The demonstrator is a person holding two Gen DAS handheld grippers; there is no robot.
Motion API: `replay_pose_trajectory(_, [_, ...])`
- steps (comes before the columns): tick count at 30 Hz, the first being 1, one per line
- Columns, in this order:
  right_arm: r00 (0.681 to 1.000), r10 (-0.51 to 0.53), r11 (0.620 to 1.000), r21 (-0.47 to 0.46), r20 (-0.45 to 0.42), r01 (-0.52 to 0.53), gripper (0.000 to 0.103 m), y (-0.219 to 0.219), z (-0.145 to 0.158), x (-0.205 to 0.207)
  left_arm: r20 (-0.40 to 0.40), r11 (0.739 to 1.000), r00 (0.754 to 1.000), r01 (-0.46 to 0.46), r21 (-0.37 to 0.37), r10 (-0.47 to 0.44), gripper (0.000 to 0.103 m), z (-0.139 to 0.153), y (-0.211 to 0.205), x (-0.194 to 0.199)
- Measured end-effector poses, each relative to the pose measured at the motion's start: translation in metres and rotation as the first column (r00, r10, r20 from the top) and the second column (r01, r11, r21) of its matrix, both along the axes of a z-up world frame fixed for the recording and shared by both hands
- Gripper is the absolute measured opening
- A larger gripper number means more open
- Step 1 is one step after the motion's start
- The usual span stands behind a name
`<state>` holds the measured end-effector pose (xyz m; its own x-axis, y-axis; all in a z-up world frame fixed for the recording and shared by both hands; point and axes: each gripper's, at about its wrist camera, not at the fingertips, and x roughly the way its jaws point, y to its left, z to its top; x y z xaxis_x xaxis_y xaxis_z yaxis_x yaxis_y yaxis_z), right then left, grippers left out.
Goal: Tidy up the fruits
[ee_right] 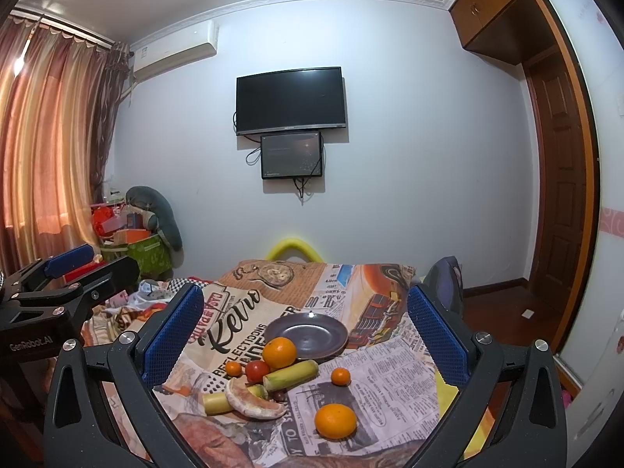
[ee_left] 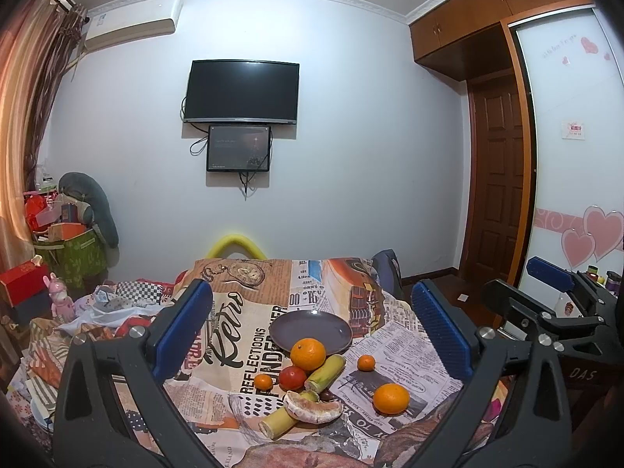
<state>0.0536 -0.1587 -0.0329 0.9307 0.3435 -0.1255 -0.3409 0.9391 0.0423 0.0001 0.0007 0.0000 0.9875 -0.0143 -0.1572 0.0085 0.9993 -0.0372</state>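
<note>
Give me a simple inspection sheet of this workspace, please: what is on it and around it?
Surface: table under a retro newspaper-print cloth.
Job's things: empty round grey plate; two large oranges; two small tangerines; red tomato; two green-yellow cane stalks; pale peeled citrus segment.
Clutter: boxes and bags by the curtain.
Grippers: left hand-held gripper and right hand-held gripper both open, empty.
Cables: black leads under the wall screens.
Surroundings: black wall television, brown wooden door.
</note>
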Motion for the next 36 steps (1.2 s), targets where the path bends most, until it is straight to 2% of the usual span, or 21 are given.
replay_pose_trajectory(36, [1.0,0.0,1.0,0.008,0.001,0.0,0.103,-0.0001,0.0011,-0.0015,-0.007,1.0,1.0,0.002,-0.001,-0.002,0.103,-0.0018,0.0012,0.0029])
